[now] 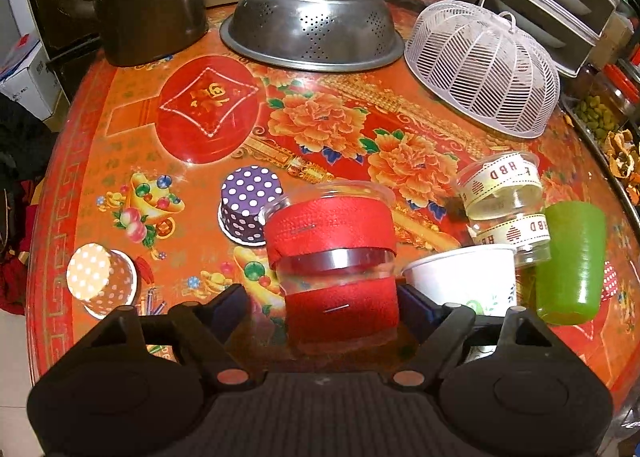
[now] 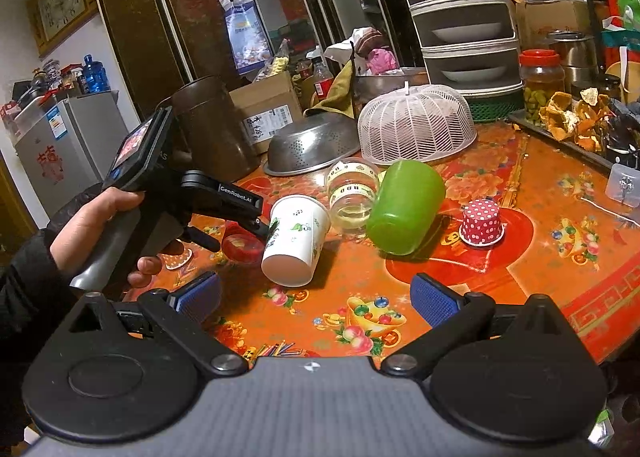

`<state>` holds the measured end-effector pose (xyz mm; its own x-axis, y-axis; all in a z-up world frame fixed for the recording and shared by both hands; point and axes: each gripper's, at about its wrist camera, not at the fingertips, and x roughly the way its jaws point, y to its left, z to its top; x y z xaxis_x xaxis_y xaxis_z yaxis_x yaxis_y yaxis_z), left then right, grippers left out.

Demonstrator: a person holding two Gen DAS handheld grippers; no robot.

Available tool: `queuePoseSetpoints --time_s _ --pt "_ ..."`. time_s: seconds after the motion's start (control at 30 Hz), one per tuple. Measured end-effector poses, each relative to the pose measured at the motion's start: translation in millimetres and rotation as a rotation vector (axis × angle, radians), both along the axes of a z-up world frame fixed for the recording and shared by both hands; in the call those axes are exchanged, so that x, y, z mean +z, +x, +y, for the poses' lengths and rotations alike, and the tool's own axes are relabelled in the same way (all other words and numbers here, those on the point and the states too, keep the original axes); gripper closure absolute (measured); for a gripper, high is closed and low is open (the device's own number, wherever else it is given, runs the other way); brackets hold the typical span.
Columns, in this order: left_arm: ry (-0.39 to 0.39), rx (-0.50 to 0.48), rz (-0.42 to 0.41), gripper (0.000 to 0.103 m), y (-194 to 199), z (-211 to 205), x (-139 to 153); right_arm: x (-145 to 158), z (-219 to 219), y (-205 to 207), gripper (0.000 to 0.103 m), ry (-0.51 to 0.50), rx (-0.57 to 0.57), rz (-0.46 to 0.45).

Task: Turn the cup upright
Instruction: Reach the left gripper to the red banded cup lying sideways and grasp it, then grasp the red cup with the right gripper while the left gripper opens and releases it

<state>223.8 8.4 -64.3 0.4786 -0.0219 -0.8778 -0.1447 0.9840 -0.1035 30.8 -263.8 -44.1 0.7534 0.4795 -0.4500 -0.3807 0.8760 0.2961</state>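
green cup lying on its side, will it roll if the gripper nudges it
Probably: the green cup rests tipped on its round wall, so it should roll, likely in a curve given its taper. It looks like light plastic, easily shoved into the clear cup beside it.

"HBD" runs along the ribbon cup [image 1: 505, 204]; "GenRoboAI" marks the left gripper [image 2: 236, 195]

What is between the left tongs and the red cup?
Nothing. The red cup already sits in the gap of the open left tongs, with no object before it. The white paper cup only stands close beside it.
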Motion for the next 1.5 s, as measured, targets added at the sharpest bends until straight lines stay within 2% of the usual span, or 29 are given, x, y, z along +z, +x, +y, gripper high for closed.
queuePoseSetpoints --time_s 0.1,0.13,0.3,0.43,0.67,0.77,0.83,0.9,1.07,1.23,1.5 --pt "0.013 -0.012 0.0 0.041 -1.2 -1.2 -1.0 -0.6 -0.3 -0.1 0.001 0.003 -0.003 0.003" --pt "0.017 -0.019 0.003 0.043 -2.5 -1.9 -1.2 -0.7 -0.5 0.2 0.001 0.004 -0.003 0.005" --pt "0.065 -0.05 -0.032 0.044 -14.9 -4.3 6.5 -0.1 1.8 -0.4 0.001 0.002 -0.003 0.008" --pt "0.054 -0.086 -0.069 0.044 -35.9 0.2 21.7 2.7 5.8 -3.1 0.001 -0.005 0.001 0.001" --pt "0.052 -0.217 -0.181 0.044 -124.3 -2.1 66.0 5.1 9.1 -9.0 0.001 -0.014 0.003 -0.003" --pt "0.058 -0.276 -0.208 0.044 -161.9 -10.2 74.0 3.1 10.5 -11.4 0.001 -0.017 0.002 0.012" --pt "0.016 -0.289 -0.189 0.044 -178.8 -11.5 72.5 0.1 12.2 -12.6 0.001 -0.032 -0.002 0.025" --pt "-0.059 -0.288 -0.17 0.044 -192.3 -12.1 66.6 -2.9 12.3 -14.2 0.001 -0.038 -0.008 0.037" --pt "-0.134 -0.277 -0.115 0.044 -210.0 -29.2 38.9 -6.6 8.1 -19.4 0.001 -0.027 -0.023 0.065" --pt "-0.157 -0.255 -0.054 0.044 -201.6 -41.9 11.7 -12.8 11.5 -13.8 0.001 -0.005 -0.005 0.14" --pt "-0.161 -0.246 -0.024 0.044 -200.5 -48.4 -4.0 -19.1 7.4 -3.5 0.001 0.077 -0.008 0.229"
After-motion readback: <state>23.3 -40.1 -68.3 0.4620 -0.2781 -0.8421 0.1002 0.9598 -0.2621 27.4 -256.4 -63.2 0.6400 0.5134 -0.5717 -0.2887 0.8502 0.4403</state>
